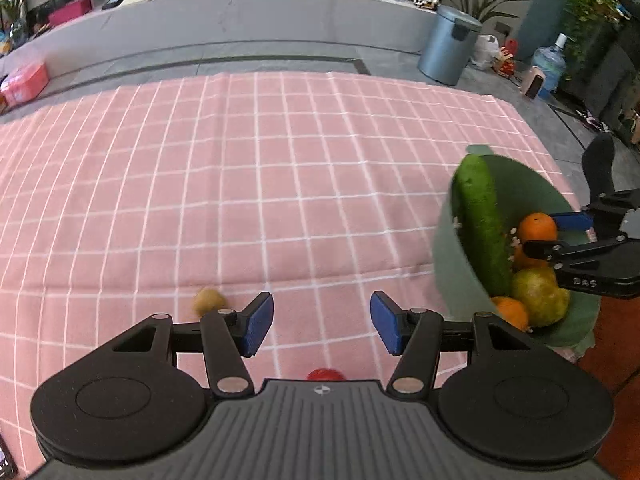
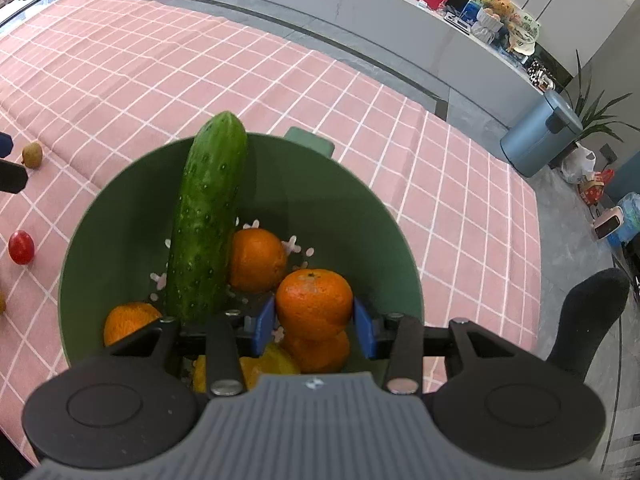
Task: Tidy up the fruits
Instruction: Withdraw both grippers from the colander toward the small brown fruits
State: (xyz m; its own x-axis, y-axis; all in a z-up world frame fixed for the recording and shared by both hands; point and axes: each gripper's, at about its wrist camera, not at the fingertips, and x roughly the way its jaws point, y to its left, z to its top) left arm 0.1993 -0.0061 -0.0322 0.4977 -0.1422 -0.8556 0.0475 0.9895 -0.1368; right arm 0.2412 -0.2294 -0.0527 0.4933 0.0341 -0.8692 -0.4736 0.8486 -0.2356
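Note:
A green bowl (image 2: 352, 216) sits on the pink checked cloth (image 1: 240, 184). It holds a cucumber (image 2: 208, 220) leaning on the rim, several oranges and a yellow-green pear (image 1: 540, 294). My right gripper (image 2: 314, 318) is over the bowl, its blue pads around an orange (image 2: 314, 300). It also shows in the left wrist view (image 1: 560, 232) above the bowl (image 1: 452, 264). My left gripper (image 1: 322, 326) is open and empty over the cloth. A small brown fruit (image 1: 209, 300) lies left of it and a red tomato (image 1: 326, 374) under it.
The tomato (image 2: 21, 247) and brown fruit (image 2: 32, 155) lie on the cloth left of the bowl. A grey bin (image 1: 448, 46), water bottle (image 1: 548, 66) and plants stand beyond the cloth's far right corner. A black sock-clad foot (image 2: 588, 320) rests at the right.

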